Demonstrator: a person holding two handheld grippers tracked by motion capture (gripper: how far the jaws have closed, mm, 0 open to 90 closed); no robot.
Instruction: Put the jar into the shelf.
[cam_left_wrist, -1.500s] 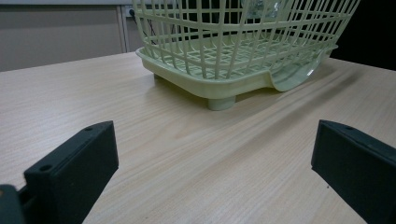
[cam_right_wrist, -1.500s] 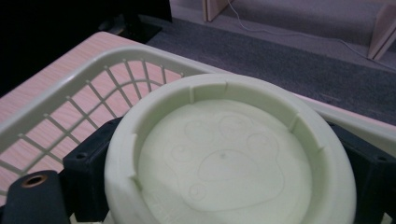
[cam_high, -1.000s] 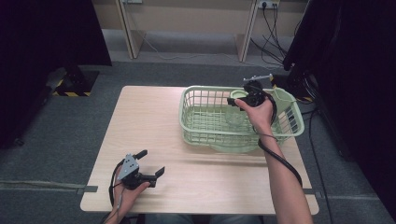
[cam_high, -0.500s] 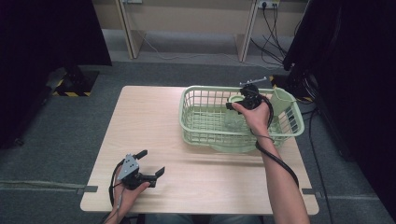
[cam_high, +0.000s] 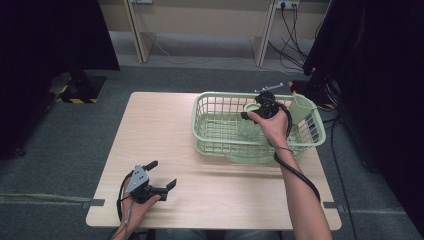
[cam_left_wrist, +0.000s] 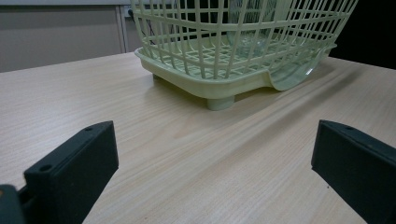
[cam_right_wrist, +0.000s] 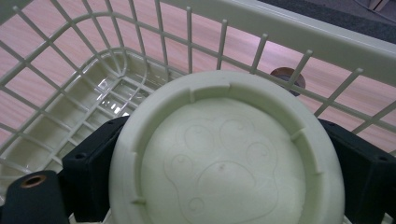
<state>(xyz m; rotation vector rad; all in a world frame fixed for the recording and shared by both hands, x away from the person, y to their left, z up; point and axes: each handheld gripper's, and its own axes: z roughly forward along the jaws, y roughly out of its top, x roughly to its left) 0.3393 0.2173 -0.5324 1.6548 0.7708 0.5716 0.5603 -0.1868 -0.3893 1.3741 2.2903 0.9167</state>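
A pale green mesh basket (cam_high: 210, 137) stands on the right half of the wooden table (cam_high: 165, 125). My right gripper (cam_high: 253, 111) is inside it near the far rim, shut on a pale green bowl (cam_high: 251, 107). In the right gripper view the bowl (cam_right_wrist: 224, 163) shows its underside with a paw print, clamped between both jaws, with the basket's wall (cam_right_wrist: 280, 42) just behind. My left gripper (cam_high: 162, 173) rests open at the table's front left, holding nothing. In its own view the left gripper (cam_left_wrist: 215, 168) faces the basket (cam_left_wrist: 219, 46) across bare wood.
A pale green cup-shaped holder (cam_high: 300, 107) hangs on the basket's right end. A clear drip tray (cam_high: 250, 155) pokes out under the basket's near side, also the clear tray (cam_left_wrist: 294, 77). Dark curtains flank the table; desk legs and cables stand beyond.
My right gripper has shifted a little left and lower inside the basket, still holding the bowl. The left gripper has stayed put.
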